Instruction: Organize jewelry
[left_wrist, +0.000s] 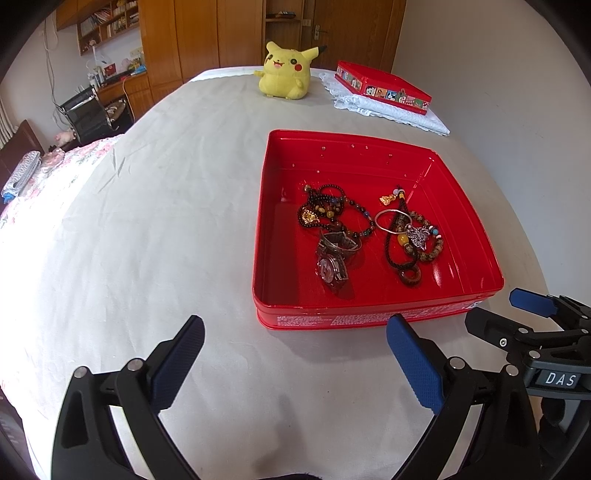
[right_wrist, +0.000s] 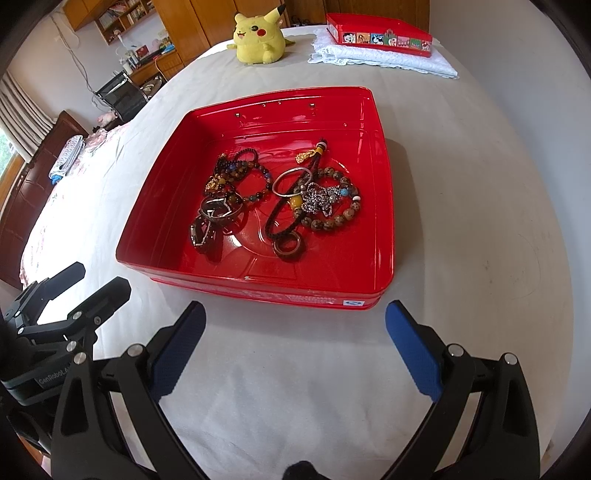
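Note:
A red open tin (left_wrist: 369, 147) (right_wrist: 384, 206) sits on the white bedcover. Inside lie dark bead bracelets (left_wrist: 332, 210) (right_wrist: 240, 173), a metal watch (left_wrist: 332, 267) (right_wrist: 207, 232), a silver bangle (left_wrist: 392, 220) (right_wrist: 291, 181), a brown bead bracelet (left_wrist: 432, 243) (right_wrist: 336, 218) and a black cord with a ring pendant (left_wrist: 410, 276) (right_wrist: 289, 245). My left gripper (left_wrist: 295, 328) is open and empty, just in front of the tin. My right gripper (right_wrist: 295, 314) is open and empty, also in front of the tin. Each gripper shows at the edge of the other's view.
At the far end stand a yellow Pikachu plush (left_wrist: 286, 70) (right_wrist: 258, 33) and the tin's red lid (left_wrist: 384, 83) (right_wrist: 380, 35), which lies on folded white lace cloth (left_wrist: 391, 110) (right_wrist: 384, 59). A floral quilt (left_wrist: 48, 177) lies at the left. Wardrobes stand behind.

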